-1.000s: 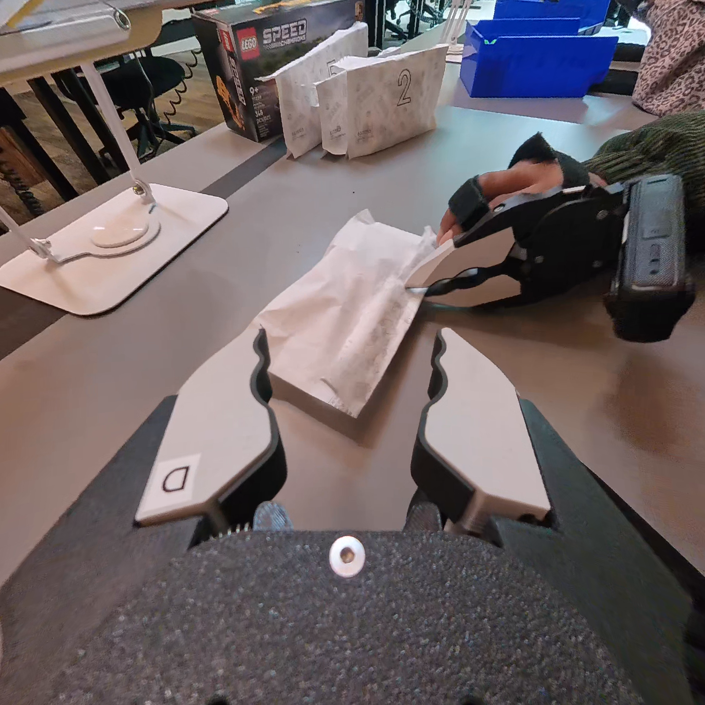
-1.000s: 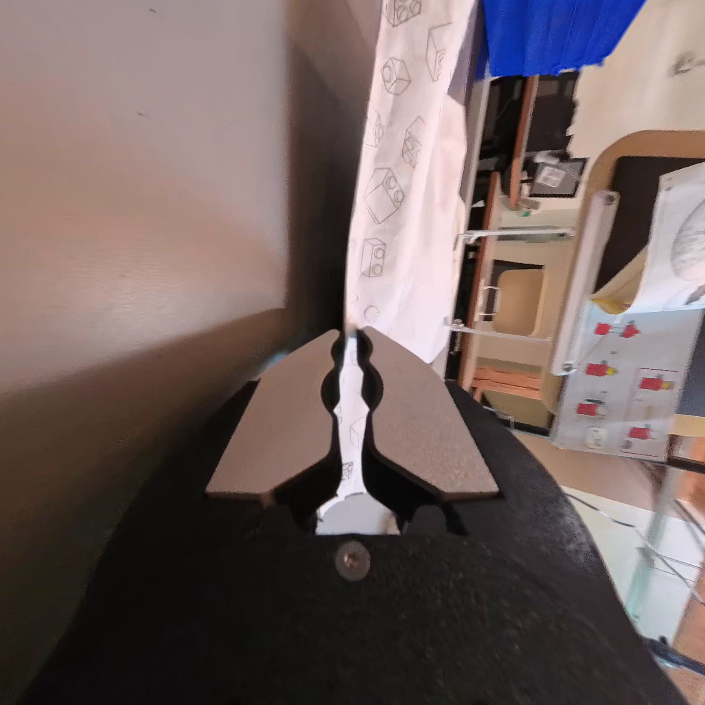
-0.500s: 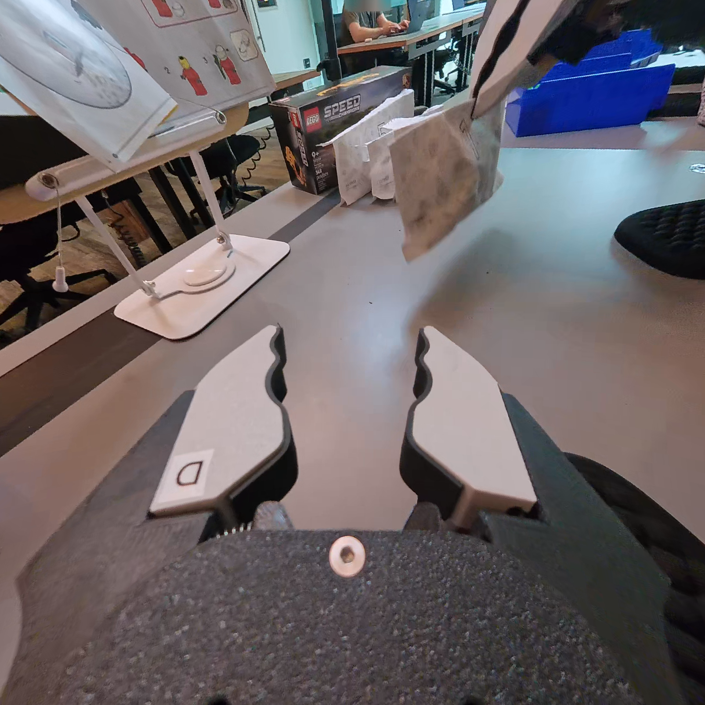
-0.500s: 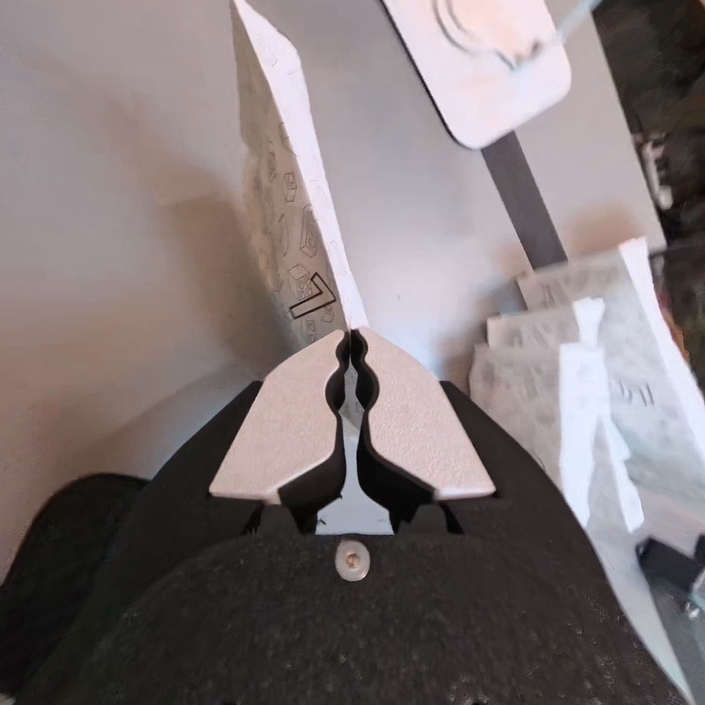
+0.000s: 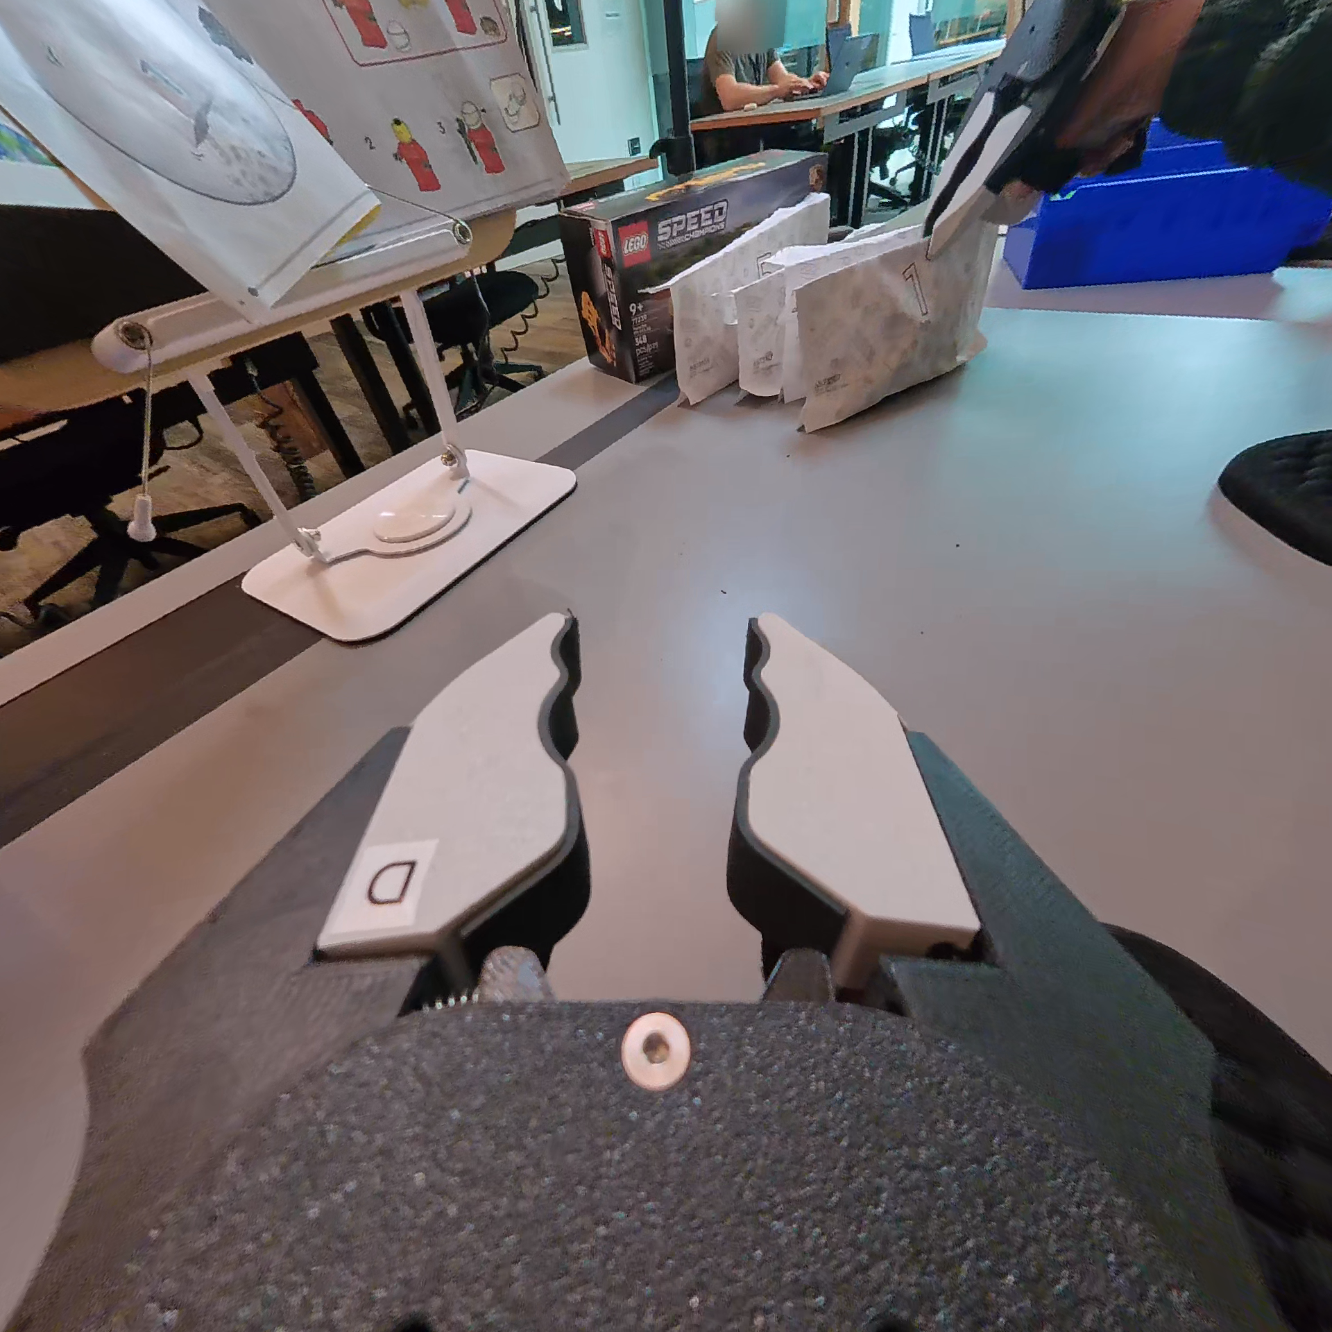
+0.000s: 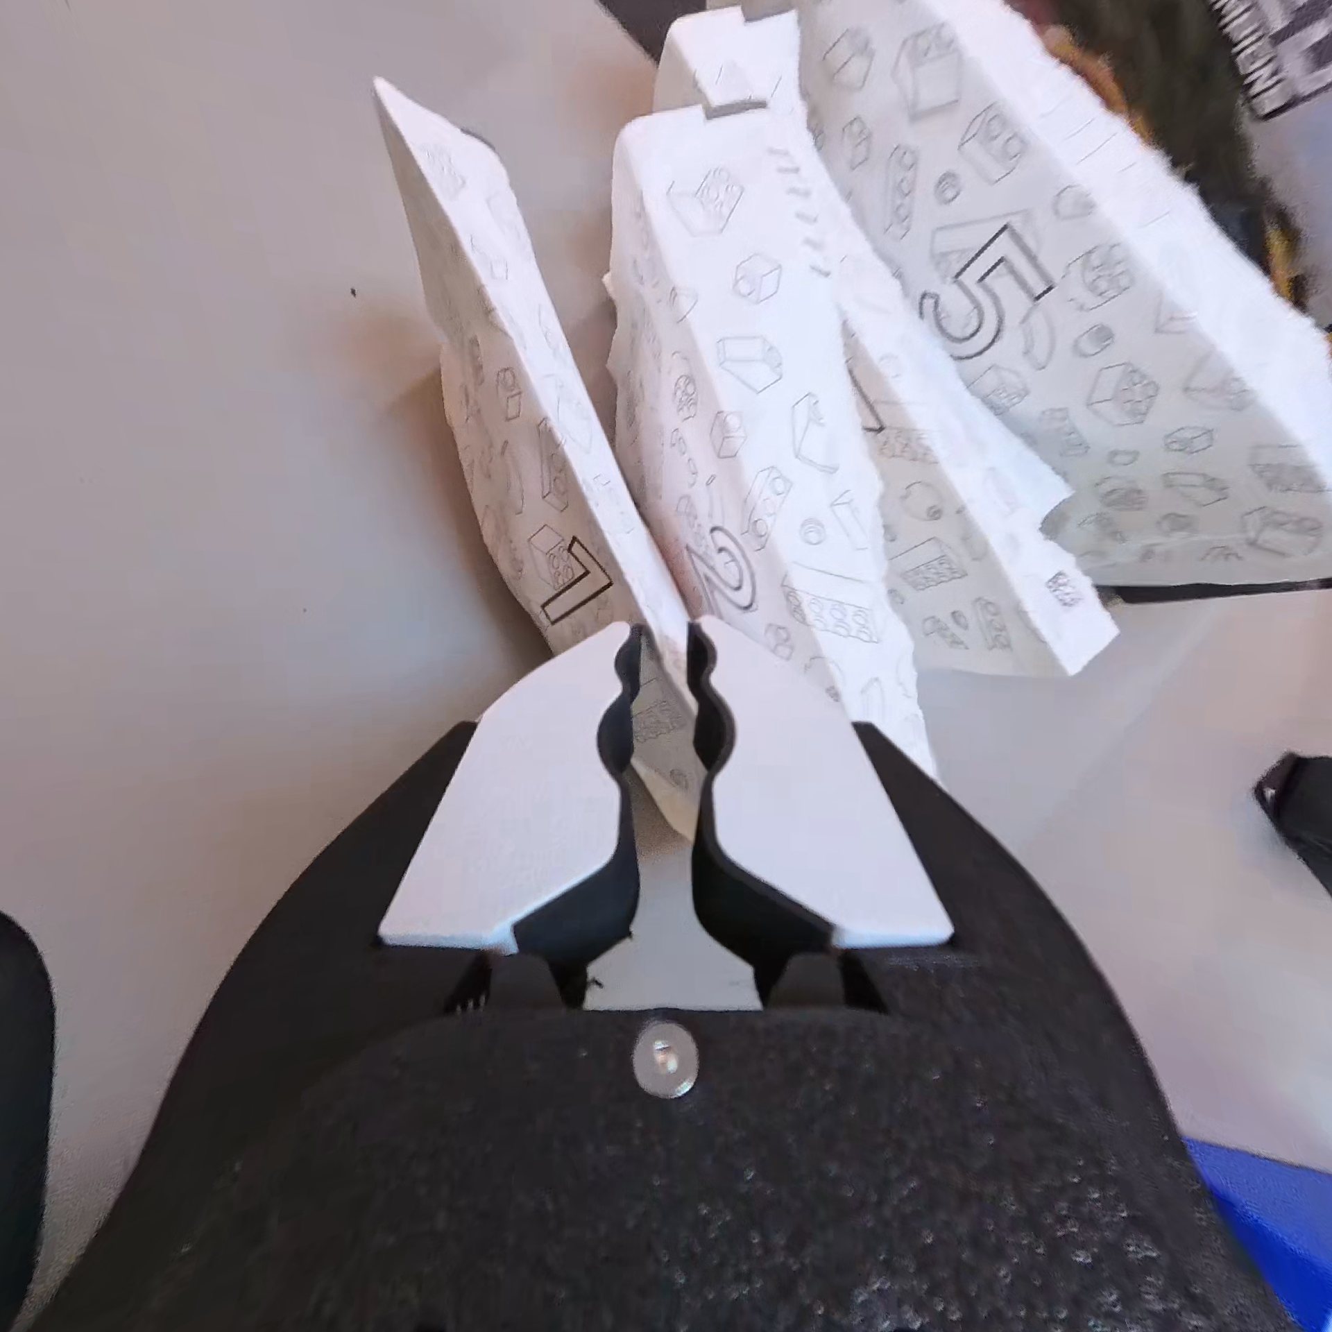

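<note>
The left claw [image 5: 659,634] hangs low over the bare grey counter [image 5: 937,576], its two white fingers spread wide apart with nothing between them. Well ahead of it, at the far side, the right claw [image 5: 944,234] comes down from above onto the top edge of the front paper bag [image 5: 886,339], a white bag printed with little brick outlines that stands tilted back against the row behind it. From the right wrist view that claw [image 6: 659,634] has its jaws slightly parted, the bag's top edge [image 6: 504,403] sitting in the narrow gap; whether the pads still pinch the paper I cannot tell. I count four such bags in the row: the front one, a second bag [image 6: 749,403] touching it, a third bag [image 6: 958,519] partly hidden behind, and the rearmost bag [image 6: 1124,346] leaning on a dark building-set box [image 5: 685,281]. To the left stands one white book stand [image 5: 411,533] with a flat base, holding an open instruction booklet [image 5: 288,122] above the counter. One blue bin [image 5: 1168,231] sits behind the bags at the right, and one black textured pad [image 5: 1283,490] lies at the counter's right edge. One person [image 5: 749,68] sits at a desk far behind.
</note>
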